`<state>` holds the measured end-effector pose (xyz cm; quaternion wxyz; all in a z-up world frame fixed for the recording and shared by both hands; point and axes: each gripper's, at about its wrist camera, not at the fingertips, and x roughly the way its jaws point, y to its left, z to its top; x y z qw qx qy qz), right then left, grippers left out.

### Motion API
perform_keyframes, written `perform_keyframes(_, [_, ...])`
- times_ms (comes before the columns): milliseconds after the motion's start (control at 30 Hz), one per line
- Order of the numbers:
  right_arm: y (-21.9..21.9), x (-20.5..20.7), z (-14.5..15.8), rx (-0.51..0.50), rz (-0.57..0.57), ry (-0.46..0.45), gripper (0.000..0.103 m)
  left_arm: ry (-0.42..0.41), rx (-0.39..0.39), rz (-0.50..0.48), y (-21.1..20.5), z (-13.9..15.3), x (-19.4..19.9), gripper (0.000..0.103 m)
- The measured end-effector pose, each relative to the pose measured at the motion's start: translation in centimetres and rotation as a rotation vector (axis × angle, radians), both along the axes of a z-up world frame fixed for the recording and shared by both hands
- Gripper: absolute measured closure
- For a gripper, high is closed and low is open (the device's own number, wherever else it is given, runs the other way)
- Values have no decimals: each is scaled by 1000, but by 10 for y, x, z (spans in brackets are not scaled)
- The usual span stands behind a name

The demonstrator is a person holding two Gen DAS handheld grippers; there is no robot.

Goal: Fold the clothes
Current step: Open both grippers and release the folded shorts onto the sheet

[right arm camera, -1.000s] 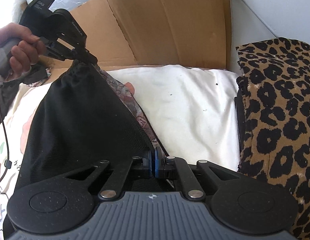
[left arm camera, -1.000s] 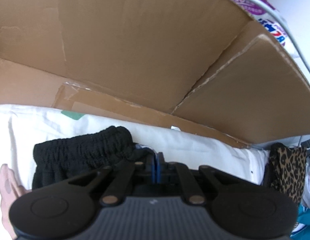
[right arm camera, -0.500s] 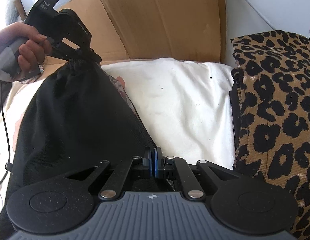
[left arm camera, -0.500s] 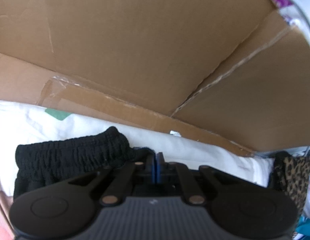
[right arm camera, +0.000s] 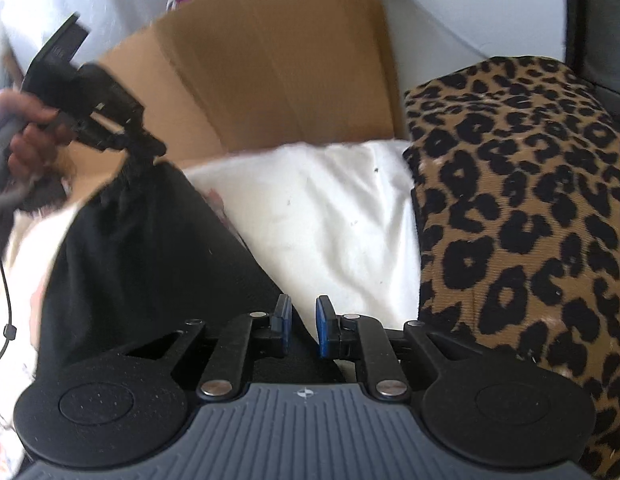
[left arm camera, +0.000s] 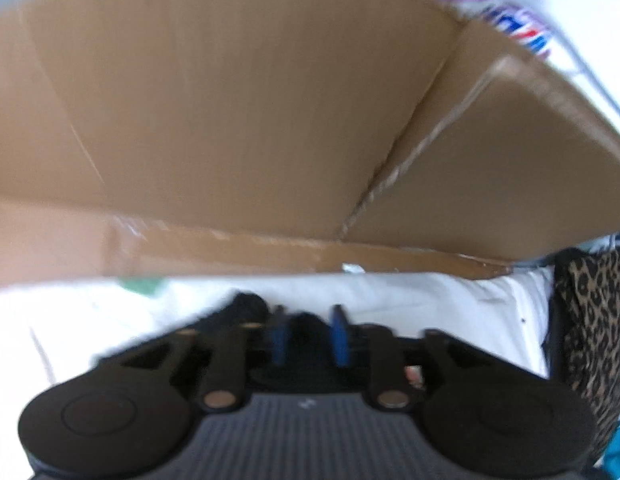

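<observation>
Hand, far left: in the right wrist view a person's hand (right arm camera: 28, 136) grips the handle of the left gripper (right arm camera: 144, 156); the left wrist view shows no hand.
Left gripper: its own camera shows the left gripper (left arm camera: 308, 334) with blue pads (left arm camera: 338, 334) spread and opening, black cloth bunched in the gap between them; the frame is blurred, so whether the pads press the cloth cannot be told. From the right wrist view its tip sits at the garment's raised top corner.
Black garment: the black garment (right arm camera: 150, 264) rises to a peak at the left gripper and slopes down to the right gripper, over the white bedding (right arm camera: 329, 216). The left wrist view catches only a dark bunch (left arm camera: 246, 308) at the fingertips.
Right gripper: the right gripper (right arm camera: 304, 328) has blue pads (right arm camera: 323, 326) parted by a narrow gap and opening; the garment's lower edge lies in and below that gap, not visibly pinched.
Cardboard: a brown cardboard box (left arm camera: 250, 120) fills the left wrist view, its crease and taped seam plain; the right wrist view shows it (right arm camera: 278, 80) as an upright flap behind the bedding.
Leopard cloth, right: a leopard-print fabric (right arm camera: 521, 220) lies just beside the bedding, large in the right wrist view, a sliver (left arm camera: 589, 304) at the edge of the left.
</observation>
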<state>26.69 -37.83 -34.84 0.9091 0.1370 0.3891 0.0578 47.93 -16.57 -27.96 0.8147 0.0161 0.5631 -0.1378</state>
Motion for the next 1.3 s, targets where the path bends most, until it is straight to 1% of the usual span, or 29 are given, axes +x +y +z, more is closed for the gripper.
perform_keyframes(33, [1, -1, 2, 14, 0, -10, 91, -18, 10, -15, 3, 9, -1, 58])
perform_keyframes(100, [4, -3, 6, 39, 5, -28, 90, -31, 21, -37, 9, 20, -2, 58])
perform_keyframes(167, [8, -5, 10, 65, 9, -46, 88, -34, 40, -53, 17, 24, -7, 58])
perform_keyframes(300, [23, -4, 11, 80, 50, -49, 88, -39, 79, -87, 33, 32, -17, 60])
perform_keyframes(367, [31, -4, 11, 76, 73, -47, 88, -40, 102, -120, 38, 27, -24, 60])
perform_keyframes(467, [41, -2, 7, 32, 91, -42, 84, -27, 99, -152, 44, 13, -35, 60])
perform_keyframes(533, [45, -2, 3, 15, 98, -32, 83, -23, 79, -165, 47, 0, -39, 60])
perform_keyframes(600, [47, -1, -2, -2, 116, -5, 83, -29, 83, -181, 47, -19, -41, 60])
perform_keyframes(667, [48, 3, -9, -23, 140, 46, 83, -33, 110, -160, 43, -37, -37, 62])
perform_keyframes(700, [48, 4, -12, -43, 150, 67, 83, -39, 109, -150, 42, -40, -35, 62])
perform_keyframes(733, [47, 5, -14, -54, 153, 73, 81, -42, 101, -137, 42, -45, -32, 59])
perform_keyframes(800, [43, 4, -16, -70, 155, 72, 81, -48, 83, -106, 44, -49, -27, 56])
perform_keyframes(867, [39, 4, -17, -77, 137, 73, 81, -58, 71, -91, 47, -51, -26, 55])
perform_keyframes(1000, [37, 3, -18, -120, 98, 74, 81, -78, 78, -104, 45, -56, -22, 53])
perform_keyframes(1033, [36, 3, -17, -137, 83, 75, 81, -78, 83, -106, 44, -56, -21, 53])
perform_keyframes(1133, [28, 3, -17, -135, 40, 90, 82, -82, 99, -111, 41, -51, -21, 53])
perform_keyframes(1233, [23, 0, -14, -122, 11, 104, 82, -123, 118, -139, 41, -39, -28, 55])
perform_keyframes(1300, [21, -6, -9, -128, -3, 101, 82, -178, 129, -146, 45, -25, -35, 58])
